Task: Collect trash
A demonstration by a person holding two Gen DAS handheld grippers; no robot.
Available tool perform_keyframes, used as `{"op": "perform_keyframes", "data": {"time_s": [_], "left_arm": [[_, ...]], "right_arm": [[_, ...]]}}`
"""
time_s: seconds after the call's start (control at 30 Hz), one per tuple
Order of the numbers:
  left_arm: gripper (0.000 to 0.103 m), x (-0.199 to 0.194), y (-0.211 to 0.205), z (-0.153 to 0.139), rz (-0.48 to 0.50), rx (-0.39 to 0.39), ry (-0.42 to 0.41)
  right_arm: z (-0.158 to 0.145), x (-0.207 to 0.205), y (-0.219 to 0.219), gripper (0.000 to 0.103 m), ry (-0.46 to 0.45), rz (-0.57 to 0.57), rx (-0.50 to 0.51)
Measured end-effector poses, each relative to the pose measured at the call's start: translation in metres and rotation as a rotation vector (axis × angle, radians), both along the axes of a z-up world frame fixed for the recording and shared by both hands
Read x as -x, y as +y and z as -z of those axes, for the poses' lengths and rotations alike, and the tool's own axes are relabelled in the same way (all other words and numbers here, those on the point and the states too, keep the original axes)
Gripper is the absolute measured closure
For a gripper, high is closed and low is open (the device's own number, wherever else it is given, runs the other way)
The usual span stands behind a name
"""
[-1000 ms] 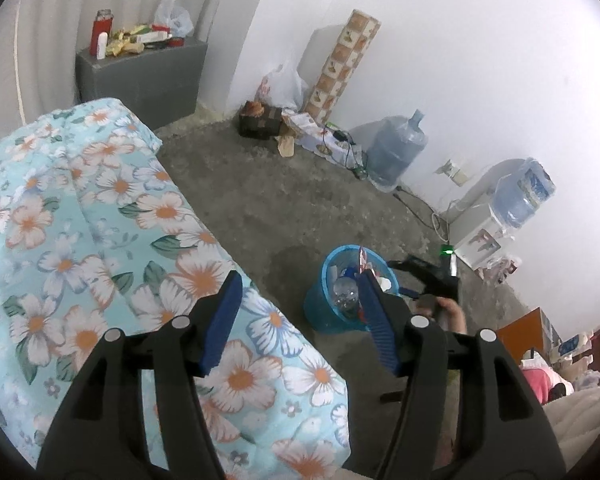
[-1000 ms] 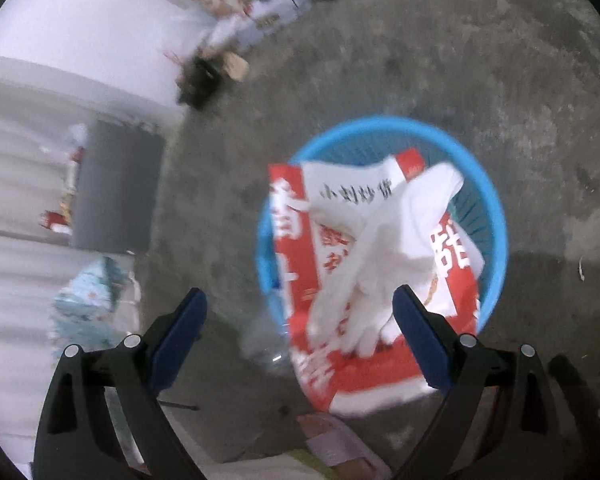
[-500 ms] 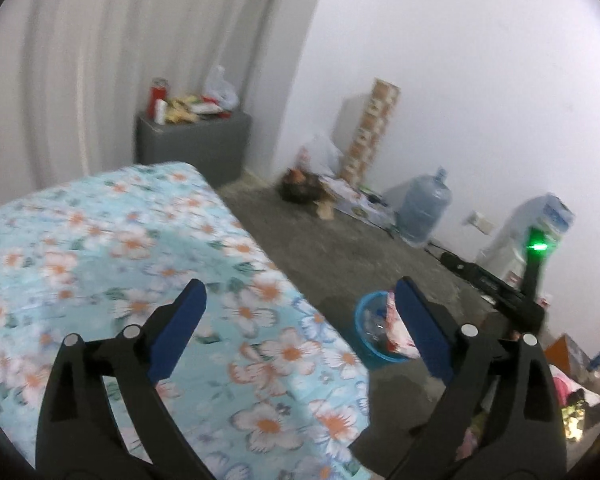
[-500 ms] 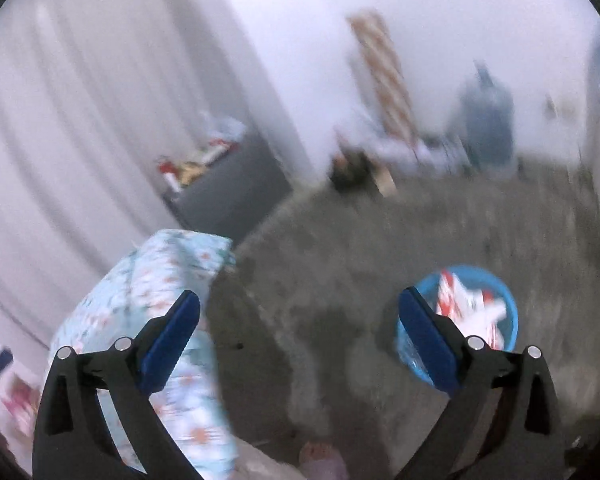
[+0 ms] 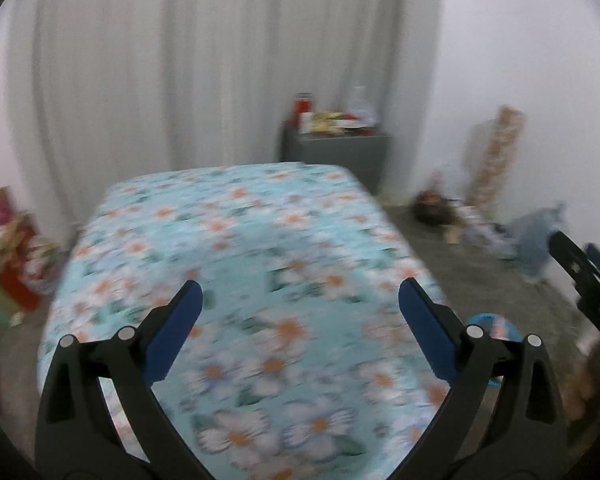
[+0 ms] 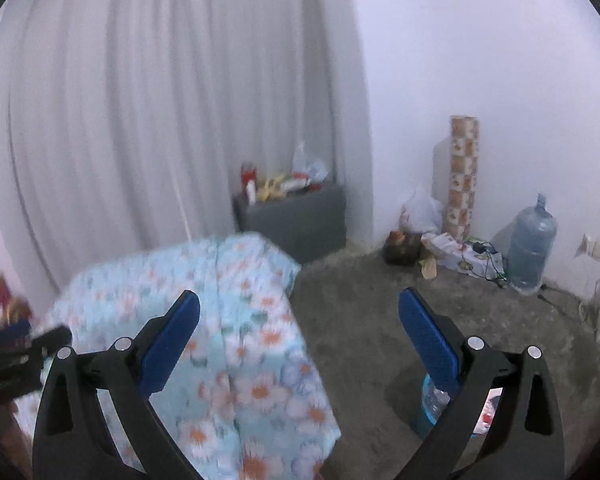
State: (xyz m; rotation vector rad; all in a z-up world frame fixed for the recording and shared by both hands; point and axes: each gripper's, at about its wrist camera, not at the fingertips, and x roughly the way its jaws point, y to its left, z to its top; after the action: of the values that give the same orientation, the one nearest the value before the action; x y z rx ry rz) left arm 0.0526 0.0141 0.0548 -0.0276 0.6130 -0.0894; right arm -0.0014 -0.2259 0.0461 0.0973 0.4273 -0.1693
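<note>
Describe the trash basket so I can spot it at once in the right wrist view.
Start from the table under the floral cloth, then drop to the bare concrete floor on its right. The blue basket stands there, low in the view, partly behind a finger of the right gripper. It alone holds a clear bottle.

A pale pleated curtain (image 6: 160, 128) covers the back wall, meeting a plain white wall (image 6: 500, 60) at the corner. The floor (image 6: 380, 320) is rough grey concrete. A table under a light-blue floral cloth (image 5: 252, 248) fills the foreground. Behind it stands a grey cabinet (image 6: 300, 220) with clutter on top. A patterned roll (image 6: 462, 176) leans upright against the wall near a large water jug (image 6: 532, 248).
</note>
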Motion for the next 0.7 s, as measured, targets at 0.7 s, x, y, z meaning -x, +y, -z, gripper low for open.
{"op": "perform_keyframes", "data": {"time_s": [0.7], "left_arm": [[0.009, 0.015, -0.001, 0.073, -0.075, -0.034, 0.331]], "right_arm": [[0.088, 0.017, 0.016, 0.006, 0.467, 0.078, 0.102]]}}
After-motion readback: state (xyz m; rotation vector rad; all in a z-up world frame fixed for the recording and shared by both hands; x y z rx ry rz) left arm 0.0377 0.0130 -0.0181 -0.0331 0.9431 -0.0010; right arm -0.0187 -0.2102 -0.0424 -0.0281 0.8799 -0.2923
